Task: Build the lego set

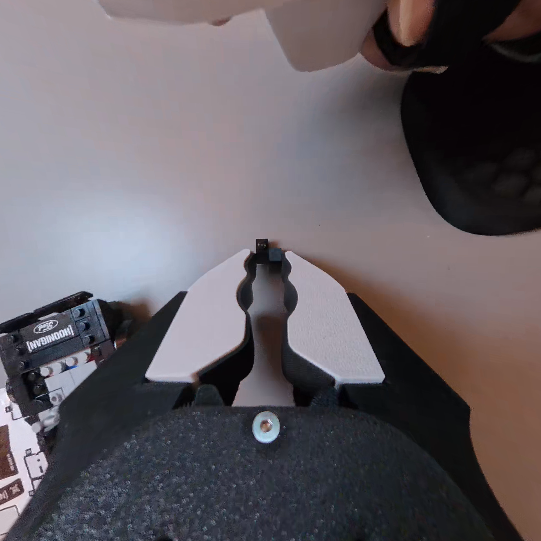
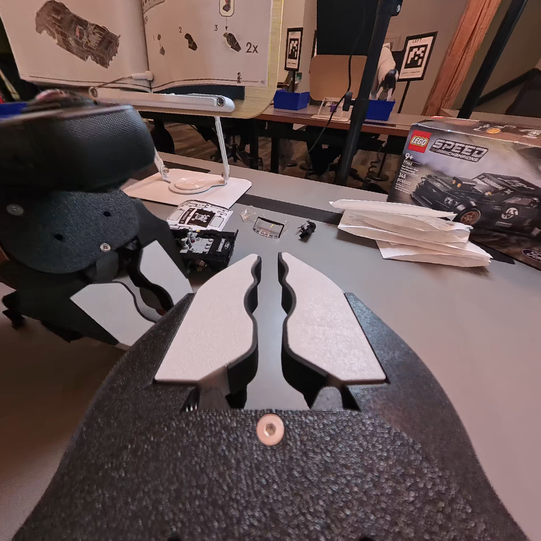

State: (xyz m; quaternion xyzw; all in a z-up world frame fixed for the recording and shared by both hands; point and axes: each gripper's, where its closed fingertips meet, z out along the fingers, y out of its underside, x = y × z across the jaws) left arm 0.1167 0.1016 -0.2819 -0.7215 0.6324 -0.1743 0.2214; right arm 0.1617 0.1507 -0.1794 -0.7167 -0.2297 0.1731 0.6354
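In the left wrist view my left gripper (image 1: 268, 255) points down at the grey table (image 1: 146, 146) and is shut on a small black lego piece (image 1: 274, 255). A second tiny black piece (image 1: 261, 245) sits against it at the fingertips. The partly built black car (image 1: 55, 336) lies low on the left, beside the gripper. In the right wrist view my right gripper (image 2: 269, 257) hovers over the table, slightly open and empty. The car (image 2: 210, 248) lies just beyond it to the left. The left gripper (image 2: 167, 304) shows at the left, its tips hidden.
A sticker sheet (image 2: 202, 216), a clear windshield (image 2: 270, 228), a small clear part (image 2: 248, 215) and a small black-grey part (image 2: 307, 228) lie past the car. Paper bags (image 2: 409, 234) and the set's box (image 2: 474, 181) are at right. An instruction booklet (image 2: 146, 44) stands behind. The tips of one gripper are about 12 cm away from the tips of the other. The clear windshield (image 2: 270, 228) is about 20 cm from both grippers' fingertips.
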